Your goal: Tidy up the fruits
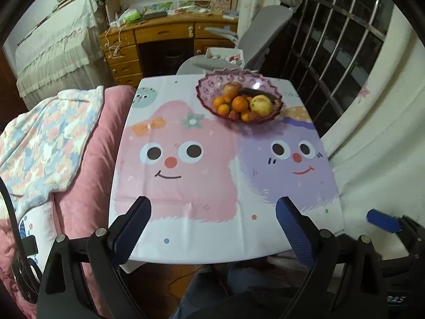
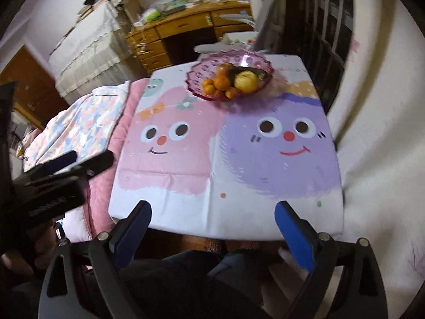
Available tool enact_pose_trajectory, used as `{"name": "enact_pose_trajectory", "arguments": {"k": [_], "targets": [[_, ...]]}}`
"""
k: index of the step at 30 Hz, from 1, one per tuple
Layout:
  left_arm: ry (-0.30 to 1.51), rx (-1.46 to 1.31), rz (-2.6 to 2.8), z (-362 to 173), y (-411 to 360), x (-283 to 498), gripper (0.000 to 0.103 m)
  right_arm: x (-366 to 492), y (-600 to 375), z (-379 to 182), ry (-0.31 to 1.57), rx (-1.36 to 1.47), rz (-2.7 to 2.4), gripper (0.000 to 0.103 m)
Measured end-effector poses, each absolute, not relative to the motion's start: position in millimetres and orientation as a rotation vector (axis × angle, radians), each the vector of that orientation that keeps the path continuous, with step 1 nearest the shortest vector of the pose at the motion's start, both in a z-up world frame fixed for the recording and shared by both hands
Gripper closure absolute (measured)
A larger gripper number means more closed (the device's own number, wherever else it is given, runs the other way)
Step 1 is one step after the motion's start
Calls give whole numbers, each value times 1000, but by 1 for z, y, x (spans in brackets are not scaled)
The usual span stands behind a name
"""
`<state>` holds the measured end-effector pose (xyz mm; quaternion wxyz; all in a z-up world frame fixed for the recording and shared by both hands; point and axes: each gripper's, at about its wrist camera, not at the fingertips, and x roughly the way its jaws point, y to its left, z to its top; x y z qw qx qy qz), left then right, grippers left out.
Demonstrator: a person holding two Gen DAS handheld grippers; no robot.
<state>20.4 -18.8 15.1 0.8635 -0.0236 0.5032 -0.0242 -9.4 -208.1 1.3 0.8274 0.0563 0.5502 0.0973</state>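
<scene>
A purple scalloped fruit bowl (image 1: 204, 86) (image 2: 198, 70) stands at the far side of the table. It holds several oranges (image 1: 239, 103) (image 2: 221, 82), a yellow pear-like fruit (image 1: 261, 104) (image 2: 246, 81), a reddish apple (image 1: 231, 89) and a dark long fruit behind them. My left gripper (image 1: 213, 207) hangs open above the table's near edge, nothing between its fingers. My right gripper (image 2: 212, 211) is open and empty too, over the near edge. A blue pad of the right gripper (image 1: 382, 220) shows at the right of the left wrist view; the left gripper (image 2: 63, 162) shows at the left of the right wrist view.
The table wears a cartoon cloth with a pink face (image 1: 172, 159) and a purple face (image 1: 292, 159). A pink bed with a floral blanket (image 1: 45, 141) lies at the left. A grey chair (image 1: 255, 32) and a wooden desk (image 1: 159, 40) stand behind; a barred window (image 1: 340, 40) is at the right. A person's legs (image 2: 186, 279) are below.
</scene>
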Motion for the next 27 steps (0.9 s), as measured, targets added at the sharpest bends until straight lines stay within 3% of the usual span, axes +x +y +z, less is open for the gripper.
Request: {"name": "enact_pose_trajectory", "arguments": {"k": [10,14,18,27], "targets": [[968,14,-17,30,-34,11,7,-23,-206,6,1084,144,167,8],[976,-5,9,27,-32,10,6,-23,-204,13,1039,116,167,0],[945,-26,35,27,-29,5,1,-22,-205,18,1019,99,171,0],[955,-31,55,21,-30,2,1,-16,-199,16,1029,75,201,0]]}}
